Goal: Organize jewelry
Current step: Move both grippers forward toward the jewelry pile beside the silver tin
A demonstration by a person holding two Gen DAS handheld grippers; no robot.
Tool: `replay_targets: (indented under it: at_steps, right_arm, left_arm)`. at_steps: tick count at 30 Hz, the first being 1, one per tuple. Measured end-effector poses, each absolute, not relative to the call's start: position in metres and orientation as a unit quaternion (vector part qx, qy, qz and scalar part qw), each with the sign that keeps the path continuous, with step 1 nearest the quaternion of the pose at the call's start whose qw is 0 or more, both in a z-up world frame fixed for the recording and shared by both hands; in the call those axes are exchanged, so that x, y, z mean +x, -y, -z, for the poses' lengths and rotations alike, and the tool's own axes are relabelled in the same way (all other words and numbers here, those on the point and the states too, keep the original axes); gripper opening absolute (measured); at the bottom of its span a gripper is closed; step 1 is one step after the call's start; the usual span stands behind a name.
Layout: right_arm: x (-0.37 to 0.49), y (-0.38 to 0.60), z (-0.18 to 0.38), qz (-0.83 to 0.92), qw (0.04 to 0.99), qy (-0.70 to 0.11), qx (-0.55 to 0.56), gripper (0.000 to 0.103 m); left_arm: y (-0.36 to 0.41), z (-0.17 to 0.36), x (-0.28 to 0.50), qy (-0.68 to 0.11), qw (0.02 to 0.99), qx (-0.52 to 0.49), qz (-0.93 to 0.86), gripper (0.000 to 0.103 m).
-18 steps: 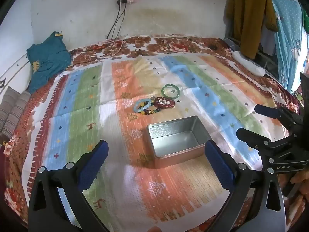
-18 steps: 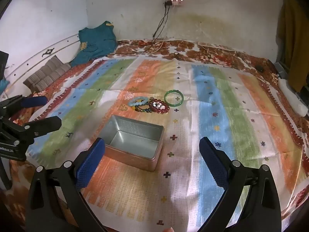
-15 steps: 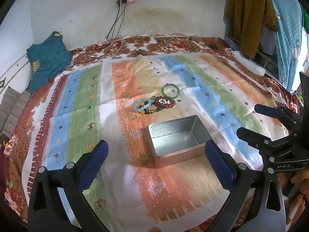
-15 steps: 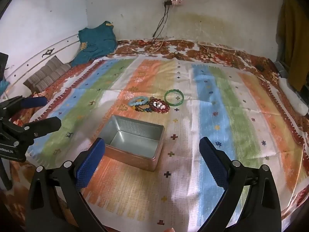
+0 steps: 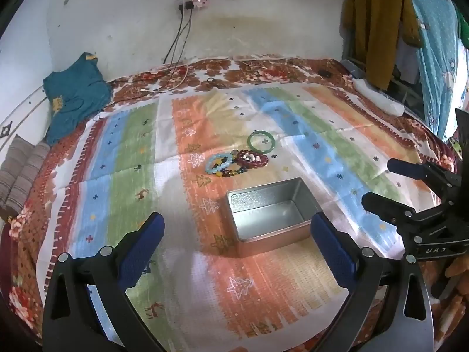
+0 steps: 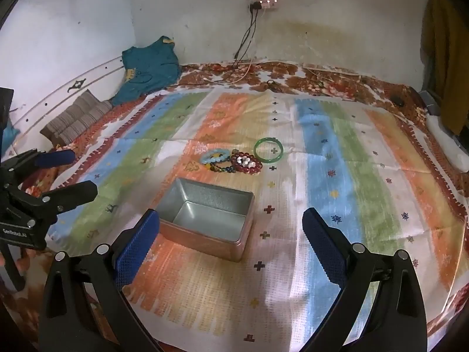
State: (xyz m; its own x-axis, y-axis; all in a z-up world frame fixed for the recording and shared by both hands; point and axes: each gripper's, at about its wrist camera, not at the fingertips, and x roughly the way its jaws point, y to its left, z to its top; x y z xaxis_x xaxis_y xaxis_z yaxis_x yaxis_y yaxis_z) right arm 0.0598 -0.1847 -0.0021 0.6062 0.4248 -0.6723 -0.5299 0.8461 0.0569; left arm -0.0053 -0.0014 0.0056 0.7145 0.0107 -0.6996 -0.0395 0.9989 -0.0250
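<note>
Task stood at its opening step: nothing was yet stowed. The tin [image 5: 271,214] lay empty on the striped cloth [image 5: 293,278]. Beyond it lay the bangle [image 5: 261,144], the red beads [image 5: 252,158] and the blue beads [image 5: 217,164], bunched together on the cloth. The left gripper [image 5: 239,246] and right gripper [image 6: 231,242] were both spread wide, holding nothing, well short of the jewelry. Judged next: reach past the tin and pinch one bracelet. Legible: "GenRobot.AI" on the left gripper body.

Both looking down from the near edge of the bed [image 5: 205,278], left and right, sharing tin [image 5: 271,215] and wall.
</note>
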Motion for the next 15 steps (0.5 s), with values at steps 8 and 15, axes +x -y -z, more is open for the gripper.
replay_targets:
  at_steps: [8,15]
  right_arm:
    - [0.061,0.185,0.005,-0.273,0.89,-0.358,-0.071,0.099]
    - [0.062,0.186,0.008,-0.268,0.89,-0.361,-0.075,0.099]
  left_arm:
    - [-0.003,-0.007,-0.005,-0.377,0.926,-0.026,-0.025,0.097]
    - [-0.01,-0.003,-0.003,-0.382,0.923,-0.035,-0.026,0.097]
